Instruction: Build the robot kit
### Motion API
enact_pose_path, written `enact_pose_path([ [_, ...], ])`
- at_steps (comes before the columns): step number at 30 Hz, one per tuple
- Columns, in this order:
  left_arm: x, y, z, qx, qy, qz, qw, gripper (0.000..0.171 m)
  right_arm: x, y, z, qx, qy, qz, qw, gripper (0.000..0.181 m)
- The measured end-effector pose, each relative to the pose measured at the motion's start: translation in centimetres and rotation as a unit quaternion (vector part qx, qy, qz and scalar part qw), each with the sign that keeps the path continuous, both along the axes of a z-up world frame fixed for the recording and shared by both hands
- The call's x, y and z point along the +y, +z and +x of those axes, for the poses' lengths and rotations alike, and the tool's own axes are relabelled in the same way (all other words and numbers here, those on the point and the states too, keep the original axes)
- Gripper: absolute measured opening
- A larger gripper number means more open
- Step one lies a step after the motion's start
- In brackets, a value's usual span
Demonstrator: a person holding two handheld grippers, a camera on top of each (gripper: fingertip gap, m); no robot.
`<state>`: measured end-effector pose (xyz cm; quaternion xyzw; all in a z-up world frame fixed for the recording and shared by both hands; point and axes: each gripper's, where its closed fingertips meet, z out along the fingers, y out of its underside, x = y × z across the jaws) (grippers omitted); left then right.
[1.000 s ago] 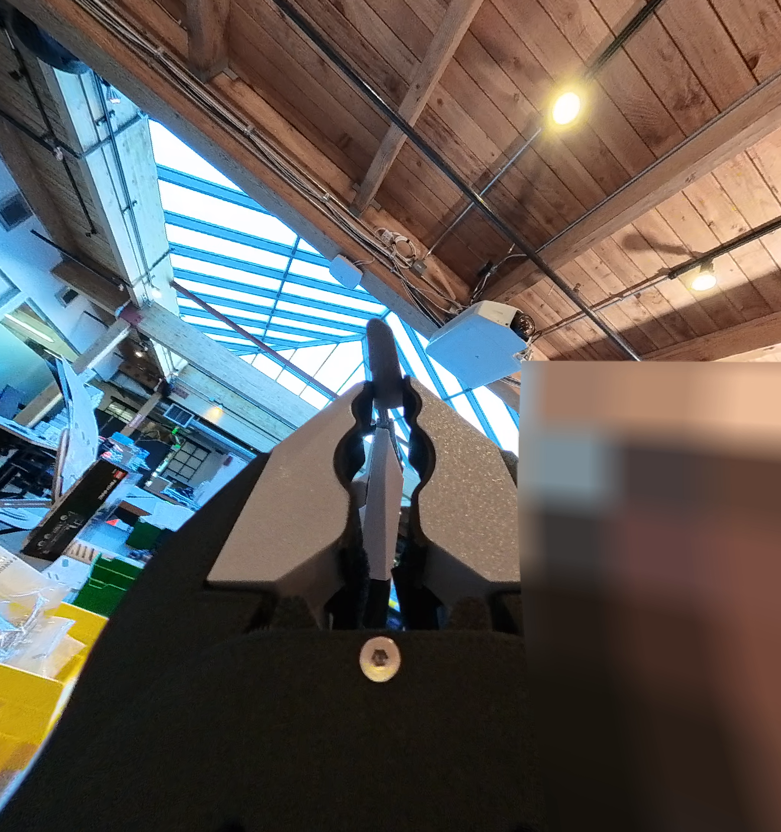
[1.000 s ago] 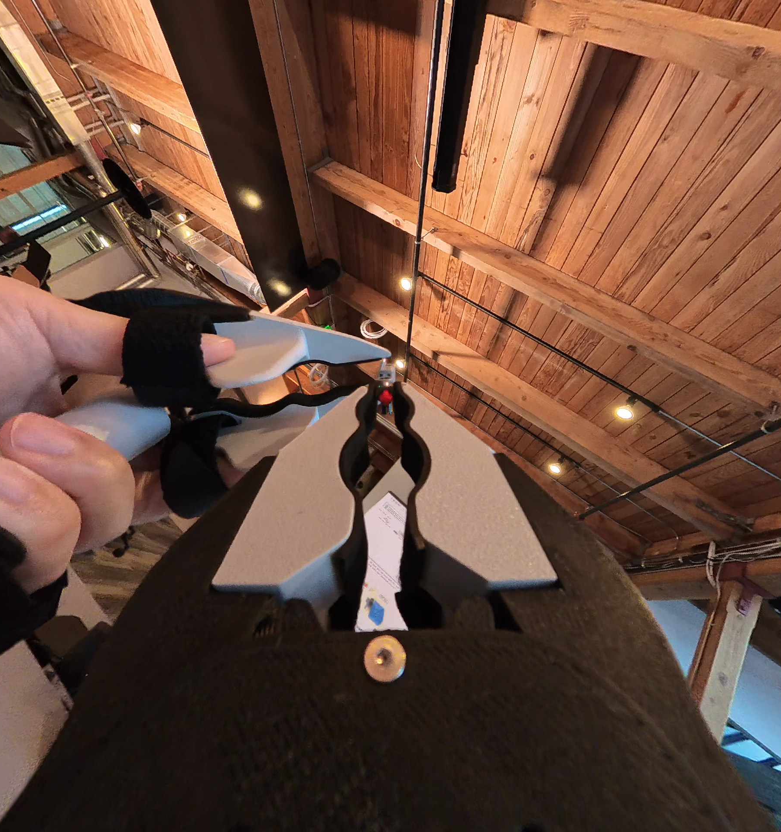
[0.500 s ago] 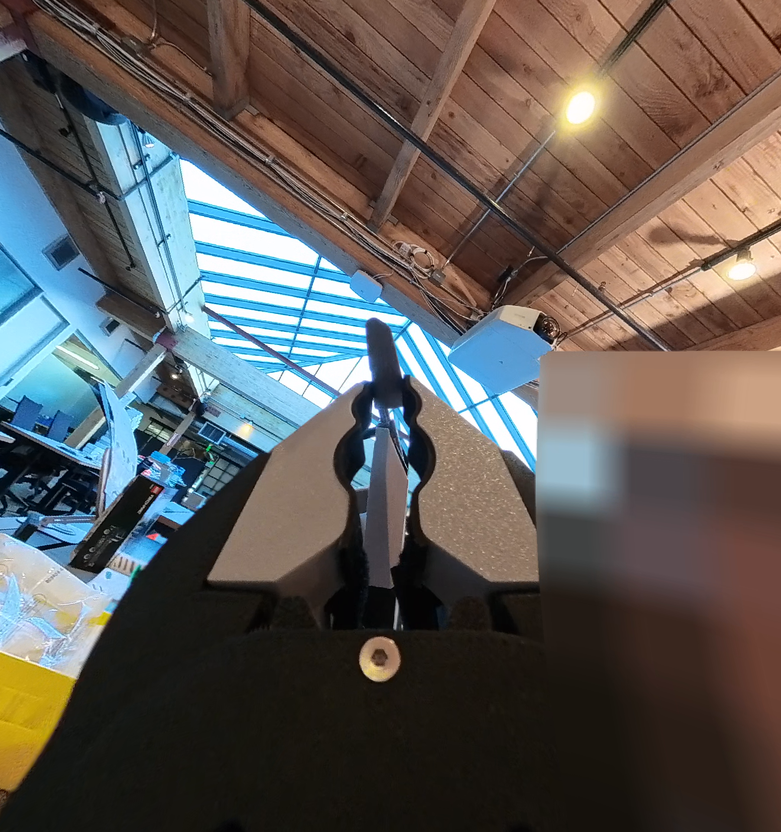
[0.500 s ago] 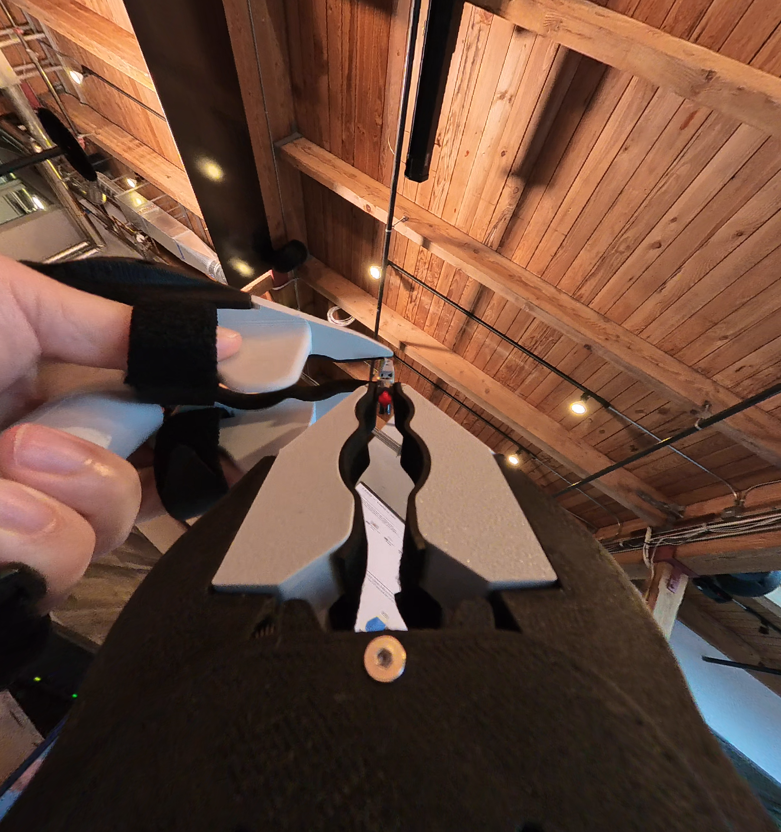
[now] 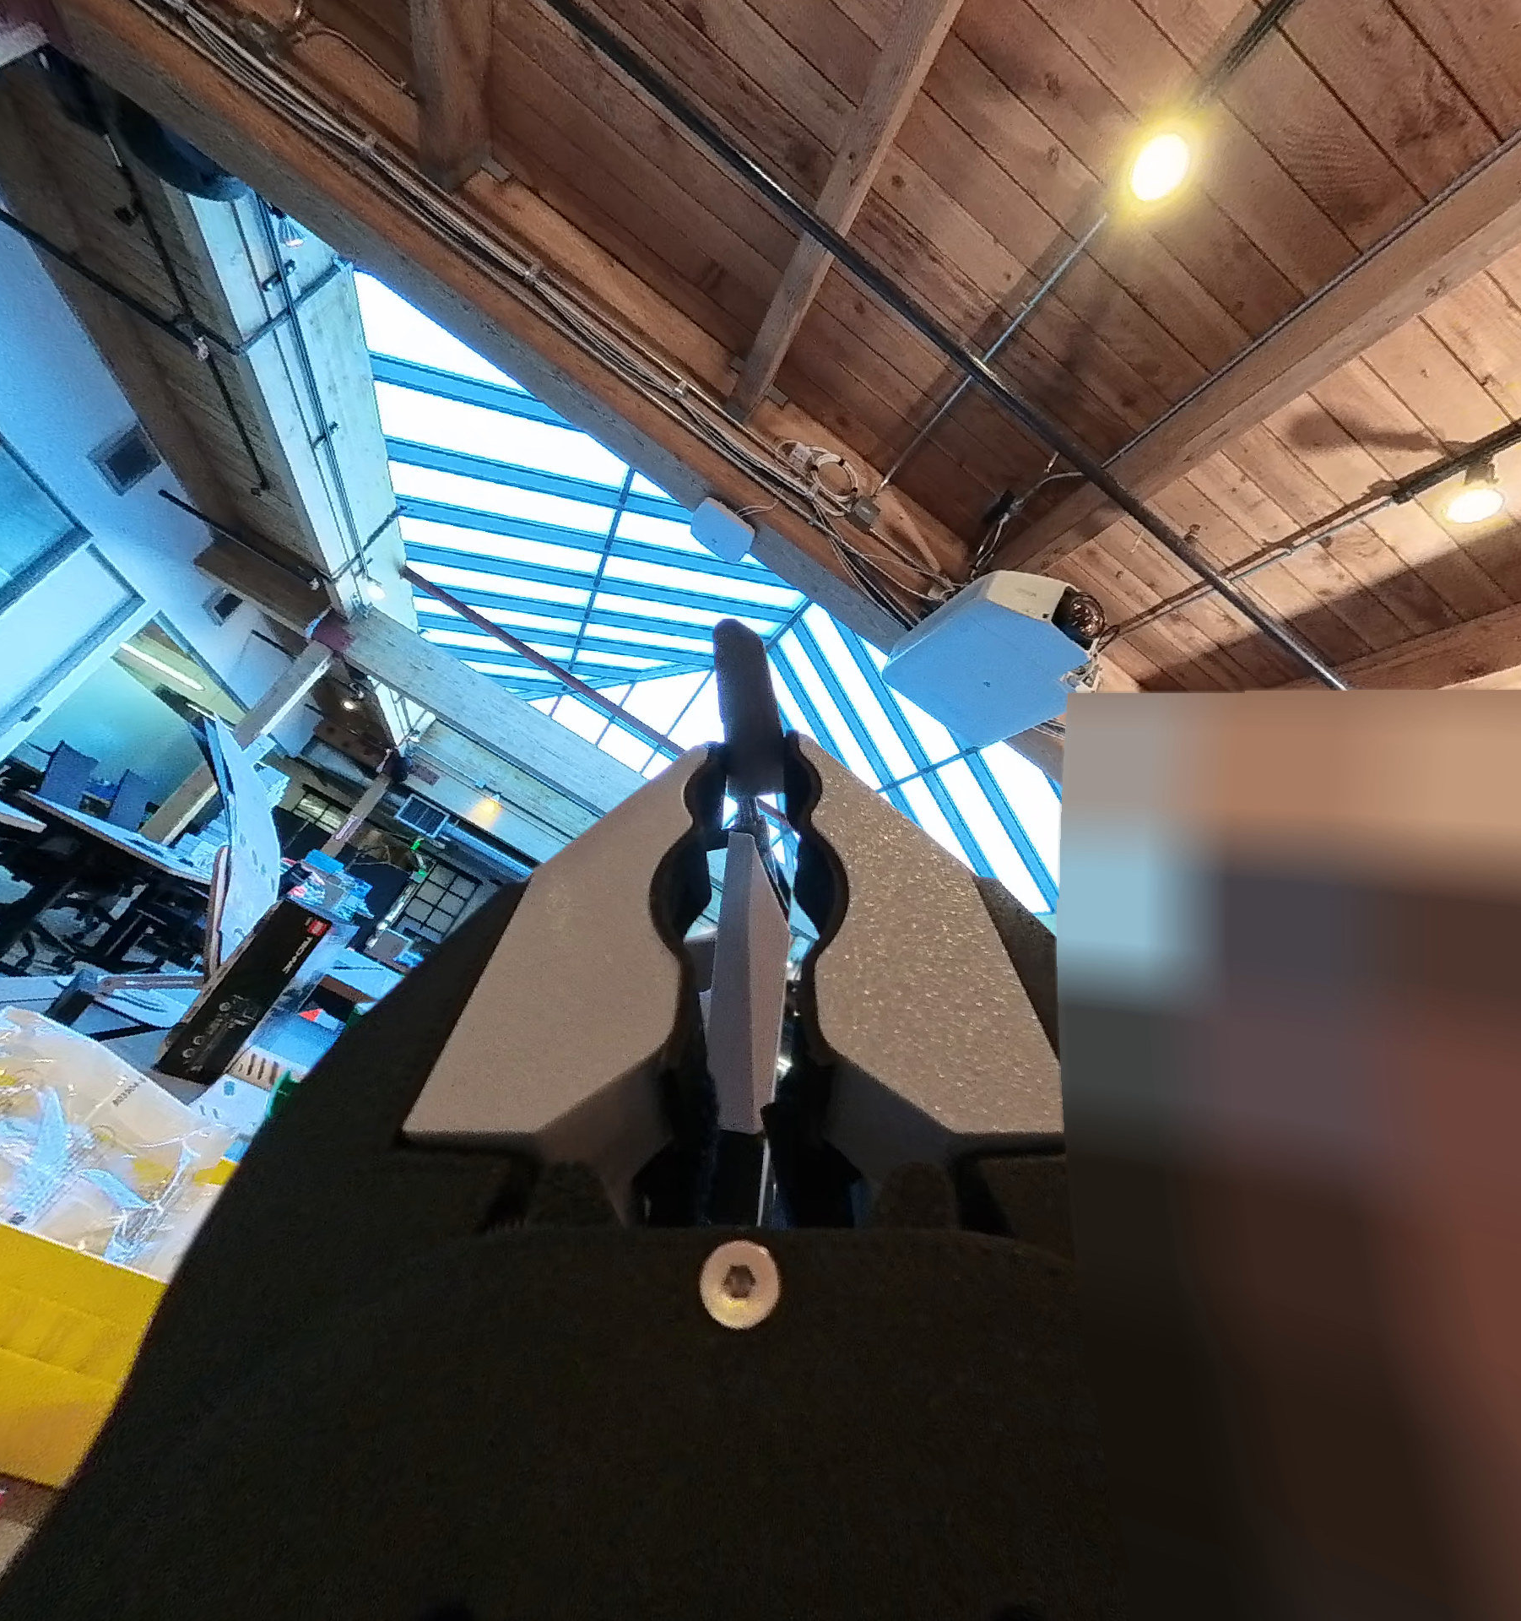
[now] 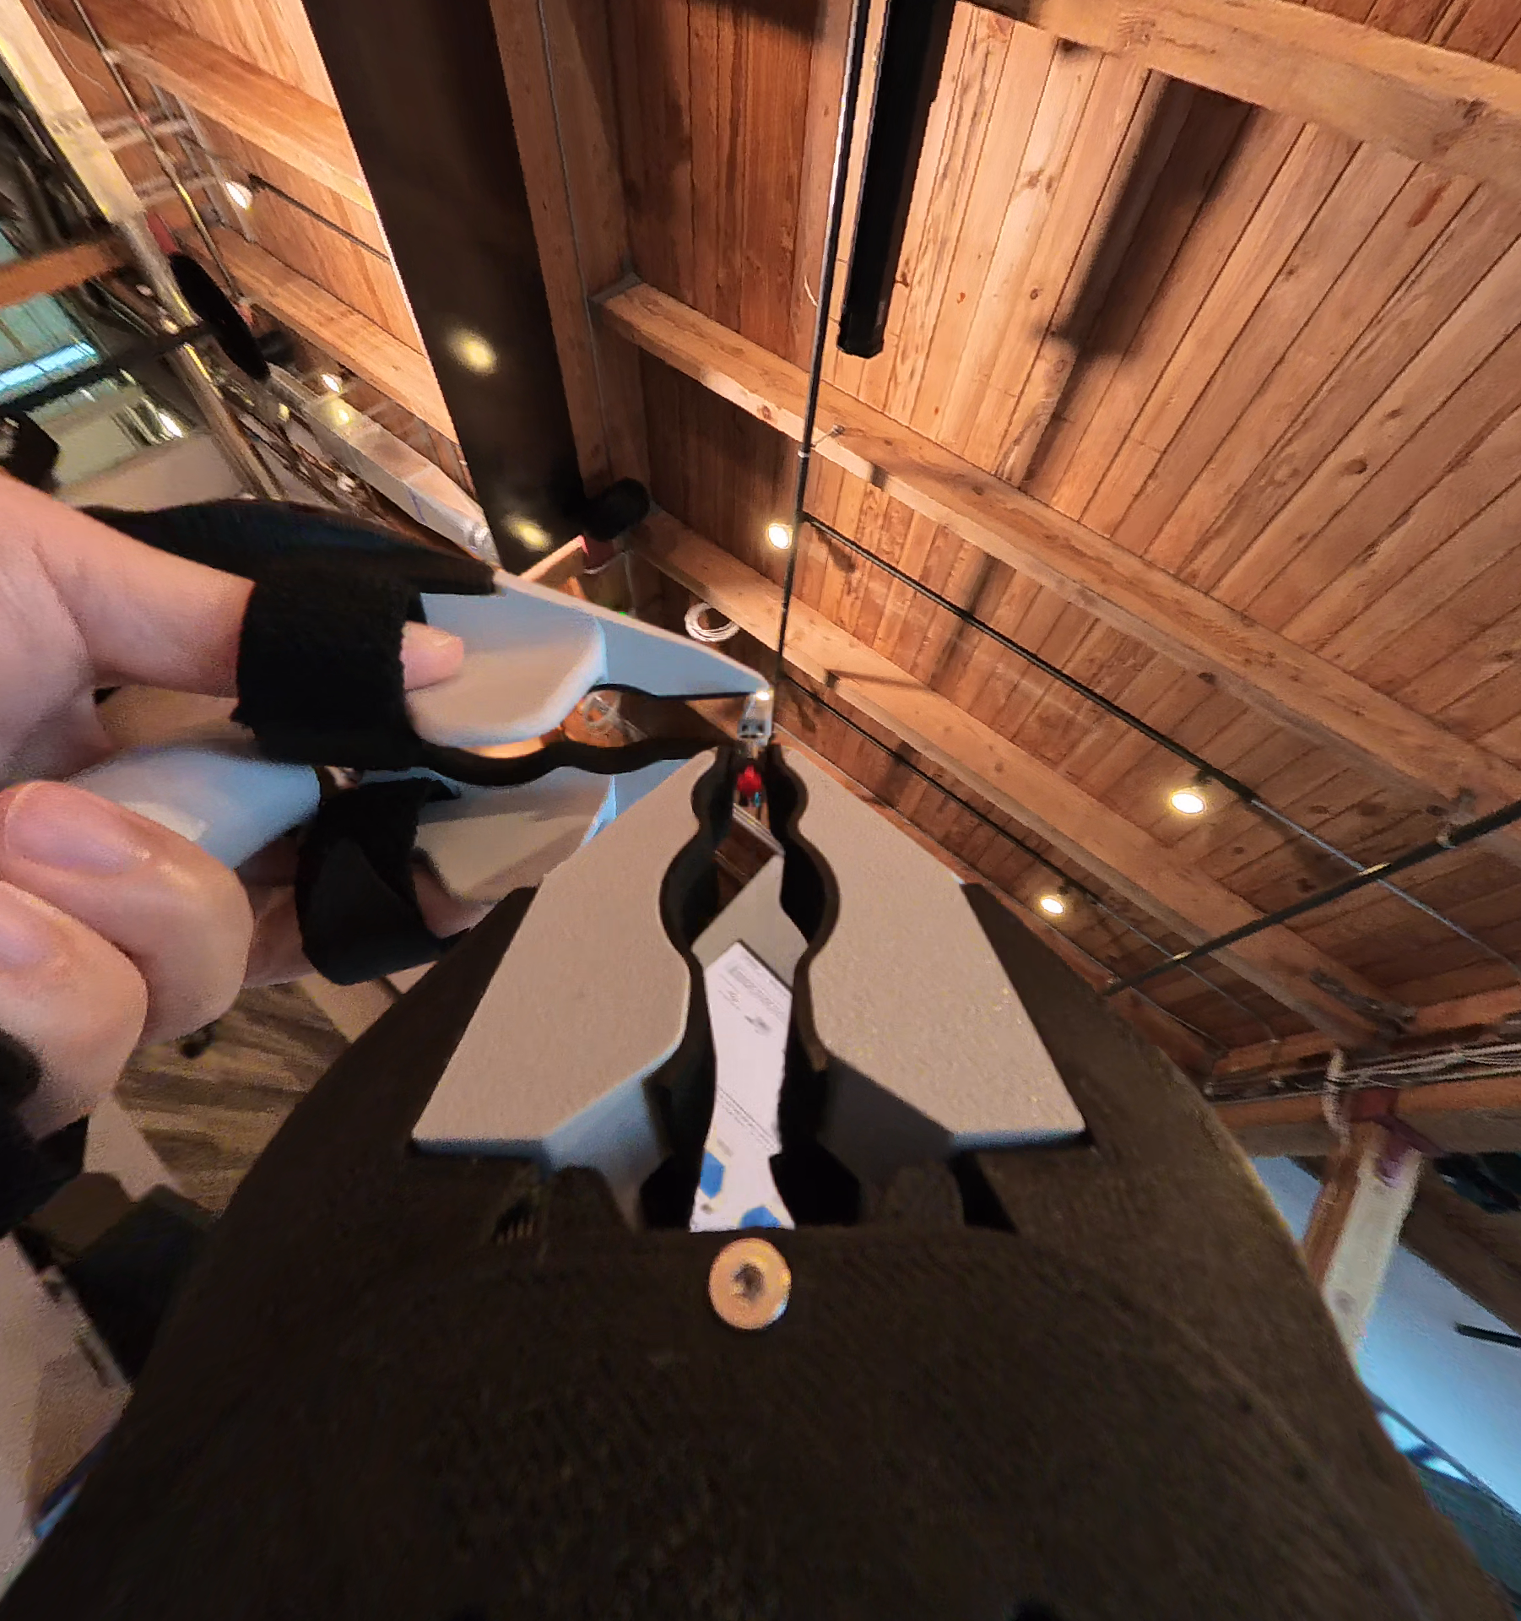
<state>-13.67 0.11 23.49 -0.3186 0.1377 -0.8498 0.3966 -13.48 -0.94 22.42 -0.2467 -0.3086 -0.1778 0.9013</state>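
Pinches a small red-and-silver connector (image 6: 750, 759) between the nearly closed tips of the right gripper (image 6: 748, 772), at 12 o'clock in the right wrist view, and meets there the tips of the left gripper (image 6: 739, 724), reaching in from 9 o'clock on a strapped hand (image 6: 82, 728). In the left wrist view, shows a pale grey wedge (image 5: 746, 965) in the slot, then jaws clamped on a dark rounded stub (image 5: 739, 684) poking up at 12 o'clock. Farther off, at 7 o'clock, holds clear bags (image 5: 55, 1140) in a yellow bin (image 5: 29, 1316), under a wooden ceiling (image 5: 1090, 351).

Wood-plank ceiling (image 6: 1178, 439), skylight (image 5: 511, 491), white projector (image 5: 985, 667), yellow bin (image 5: 29, 1333), black box (image 5: 248, 991)
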Motion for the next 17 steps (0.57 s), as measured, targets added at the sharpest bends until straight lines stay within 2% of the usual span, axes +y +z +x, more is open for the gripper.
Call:
enact_pose_path([
  [12,0.42,0.02,0.2,-0.001,-0.055,-0.008,0.998,0.012,0.19,0.03,0.05,0.008,0.013,-0.008,1.0,0.005],
  [17,-0.03,0.22,0.33,0.001,-0.045,0.009,0.999,0.013,-0.35,0.26,0.14,0.006,0.02,0.001,1.0,0.005],
])
